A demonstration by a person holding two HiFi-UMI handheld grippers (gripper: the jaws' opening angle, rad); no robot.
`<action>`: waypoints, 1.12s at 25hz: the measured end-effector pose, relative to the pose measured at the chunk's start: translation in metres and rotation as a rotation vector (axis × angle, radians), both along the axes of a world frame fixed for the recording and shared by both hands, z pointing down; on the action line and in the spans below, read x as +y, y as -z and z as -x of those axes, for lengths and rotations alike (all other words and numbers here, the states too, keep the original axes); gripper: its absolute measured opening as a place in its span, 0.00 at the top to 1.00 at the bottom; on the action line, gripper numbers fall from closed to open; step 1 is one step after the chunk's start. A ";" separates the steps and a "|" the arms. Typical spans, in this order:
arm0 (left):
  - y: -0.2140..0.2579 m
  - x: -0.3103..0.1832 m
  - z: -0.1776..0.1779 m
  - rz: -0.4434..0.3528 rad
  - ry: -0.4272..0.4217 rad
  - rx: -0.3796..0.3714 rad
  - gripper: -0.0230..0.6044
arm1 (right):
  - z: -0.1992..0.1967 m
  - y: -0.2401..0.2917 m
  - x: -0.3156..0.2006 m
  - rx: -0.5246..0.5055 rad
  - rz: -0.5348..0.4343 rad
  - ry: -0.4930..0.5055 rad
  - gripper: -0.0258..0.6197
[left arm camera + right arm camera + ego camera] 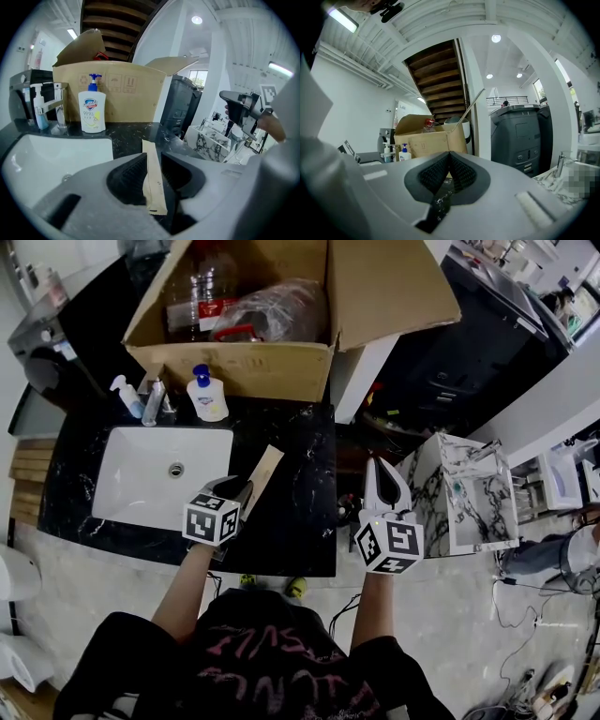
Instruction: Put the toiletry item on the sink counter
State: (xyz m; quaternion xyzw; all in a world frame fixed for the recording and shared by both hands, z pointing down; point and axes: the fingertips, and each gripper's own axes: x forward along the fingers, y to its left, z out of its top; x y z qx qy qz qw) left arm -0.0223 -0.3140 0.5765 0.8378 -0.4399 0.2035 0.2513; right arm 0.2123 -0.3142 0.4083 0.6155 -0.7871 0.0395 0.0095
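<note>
A long flat toiletry item in a brown paper sleeve (265, 470) lies on the black marble counter (300, 521), just right of the white sink (141, 493). My left gripper (246, 491) hangs low over its near end. In the left gripper view the sleeve (153, 180) runs between the jaws of the left gripper (152, 158), which stand open and apart from it. My right gripper (377, 470) is held off the counter's right edge, pointing level. In its own view the right gripper (449, 158) is shut with nothing between the pads.
A white pump soap bottle (208, 395), a small blue bottle (127, 397) and a faucet (156, 401) stand behind the sink. An open cardboard box (281, 324) with bottles fills the back of the counter. A marble-patterned rack (459, 493) stands to the right on the floor.
</note>
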 end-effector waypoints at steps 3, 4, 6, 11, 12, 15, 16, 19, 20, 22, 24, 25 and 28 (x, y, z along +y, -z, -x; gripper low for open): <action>0.016 -0.002 0.000 -0.043 -0.002 -0.003 0.81 | 0.003 0.004 0.002 -0.002 -0.009 0.006 0.95; 0.020 -0.002 0.000 -0.055 -0.002 -0.004 0.82 | 0.004 0.005 0.003 -0.002 -0.011 0.008 0.95; 0.030 -0.004 0.000 -0.073 -0.003 -0.002 0.83 | 0.004 0.009 0.005 -0.006 -0.017 0.009 0.95; 0.053 -0.009 0.001 -0.123 0.004 0.015 0.86 | 0.007 0.017 0.004 -0.017 -0.035 0.013 0.95; 0.058 -0.010 0.001 -0.135 0.006 0.016 0.87 | 0.008 0.017 0.004 -0.018 -0.037 0.015 0.95; 0.073 -0.013 0.002 -0.177 0.010 -0.007 0.89 | 0.009 0.021 0.004 -0.018 -0.043 0.020 0.95; 0.079 -0.014 0.002 -0.193 0.010 -0.016 0.90 | 0.009 0.022 0.004 -0.019 -0.046 0.020 0.95; 0.097 -0.017 0.002 -0.242 0.019 -0.019 0.92 | 0.008 0.027 0.003 -0.019 -0.053 0.023 0.95; 0.104 -0.017 0.002 -0.260 0.023 -0.023 0.93 | 0.009 0.028 0.003 -0.018 -0.055 0.024 0.95; 0.117 -0.018 0.003 -0.292 0.026 -0.024 0.94 | 0.008 0.030 0.003 -0.017 -0.058 0.026 0.95; 0.130 -0.019 0.003 -0.323 0.028 -0.027 0.95 | 0.007 0.034 0.003 -0.019 -0.061 0.025 0.95; 0.136 -0.020 0.003 -0.337 0.030 -0.027 0.95 | 0.006 0.035 0.002 -0.019 -0.063 0.025 0.95; 0.155 -0.020 0.006 -0.379 0.043 -0.015 0.98 | 0.006 0.039 0.003 -0.018 -0.071 0.028 0.95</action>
